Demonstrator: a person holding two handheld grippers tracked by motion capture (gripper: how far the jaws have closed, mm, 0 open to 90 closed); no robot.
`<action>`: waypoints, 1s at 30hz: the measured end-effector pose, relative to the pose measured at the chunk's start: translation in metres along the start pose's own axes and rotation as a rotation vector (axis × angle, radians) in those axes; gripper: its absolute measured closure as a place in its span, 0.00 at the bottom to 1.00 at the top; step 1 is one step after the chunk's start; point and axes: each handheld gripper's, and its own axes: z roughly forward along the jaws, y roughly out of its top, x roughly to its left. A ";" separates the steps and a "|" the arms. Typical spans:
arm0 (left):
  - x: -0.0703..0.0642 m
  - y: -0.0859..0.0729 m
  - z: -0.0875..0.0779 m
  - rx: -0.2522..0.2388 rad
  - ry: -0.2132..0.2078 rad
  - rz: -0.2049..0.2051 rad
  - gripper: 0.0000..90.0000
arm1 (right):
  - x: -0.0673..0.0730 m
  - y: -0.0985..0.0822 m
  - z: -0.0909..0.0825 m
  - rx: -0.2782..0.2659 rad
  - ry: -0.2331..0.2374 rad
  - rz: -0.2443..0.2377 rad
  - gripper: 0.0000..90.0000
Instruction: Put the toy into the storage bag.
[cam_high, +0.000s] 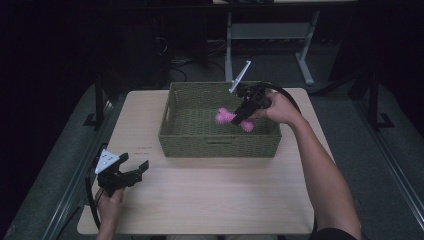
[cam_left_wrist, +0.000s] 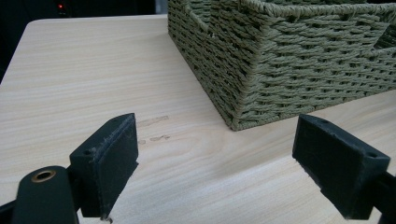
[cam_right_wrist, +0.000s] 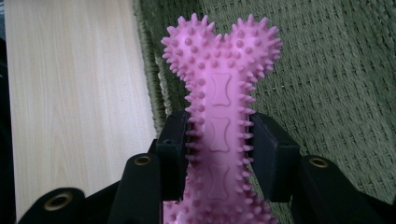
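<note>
pink spiky rubber bone (cam_right_wrist: 219, 116) clamped in right gripper (cam_right_wrist: 219, 154) jaws; left gripper (cam_left_wrist: 215, 163) jaws agape.

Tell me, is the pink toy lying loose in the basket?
No. The right gripper clamps the pink bone toy over the basket.

High view looks down; both gripper views sit close, sharing the basket (cam_high: 220, 135)

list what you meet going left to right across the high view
left hand-held gripper → green woven basket → pink spiky bone toy → right hand-held gripper clamped on it → person's right hand
</note>
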 end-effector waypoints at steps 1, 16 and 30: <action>0.000 0.000 0.000 0.001 -0.001 0.001 0.15 | -0.002 -0.001 0.001 0.002 0.002 0.003 0.65; 0.000 0.000 0.000 -0.004 0.000 -0.006 0.15 | -0.015 -0.003 0.018 0.032 0.014 0.032 0.65; 0.000 0.000 0.000 -0.001 0.001 0.000 0.15 | -0.019 -0.004 0.027 0.045 0.024 0.048 0.65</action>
